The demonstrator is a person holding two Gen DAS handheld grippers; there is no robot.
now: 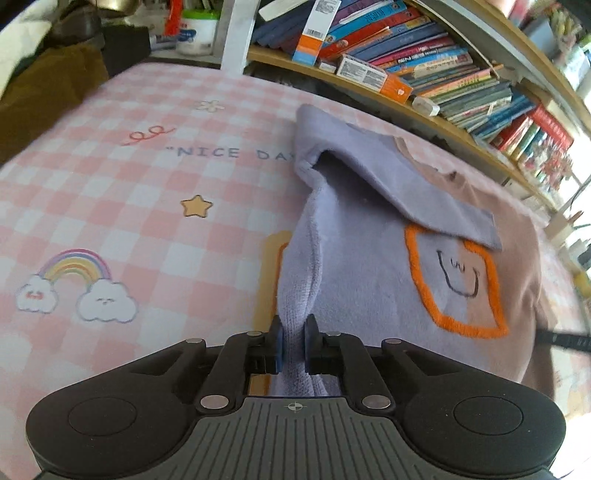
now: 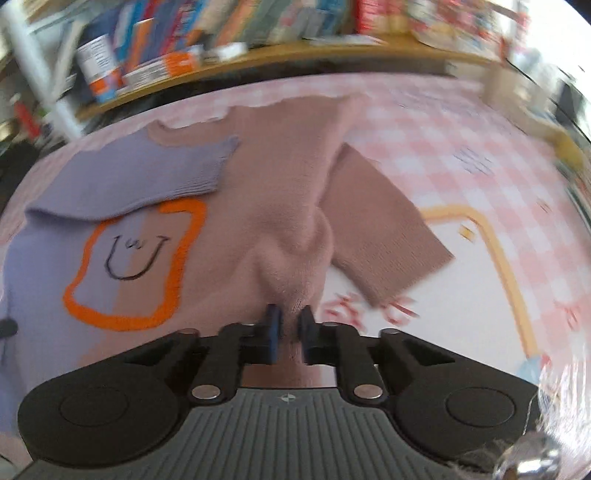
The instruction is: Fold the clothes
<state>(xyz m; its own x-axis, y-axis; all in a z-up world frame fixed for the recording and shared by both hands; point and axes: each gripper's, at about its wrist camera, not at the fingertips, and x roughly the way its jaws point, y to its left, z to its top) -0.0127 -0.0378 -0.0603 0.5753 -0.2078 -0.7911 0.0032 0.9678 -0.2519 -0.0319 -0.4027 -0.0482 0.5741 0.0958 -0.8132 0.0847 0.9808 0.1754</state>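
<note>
A knit sweater (image 1: 369, 266), half lilac and half dusty pink, lies face up on a pink checked bed cover (image 1: 147, 206); an orange outlined smiley (image 1: 458, 284) is on its chest. The lilac sleeve (image 1: 388, 184) is folded across the body. My left gripper (image 1: 293, 343) is shut on the lilac side hem, lifting a ridge of cloth. In the right wrist view the sweater (image 2: 280, 192) shows with its pink sleeve (image 2: 380, 229) lying out to the right. My right gripper (image 2: 290, 332) is shut on a bunched pink hem. The right wrist view is motion-blurred.
A low wooden shelf (image 1: 424, 110) packed with books runs along the far edge of the bed, also in the right wrist view (image 2: 258, 62). Brown cloth (image 1: 48, 88) and a white tub (image 1: 197, 33) sit at the far left. The bed cover (image 2: 461, 155) extends right.
</note>
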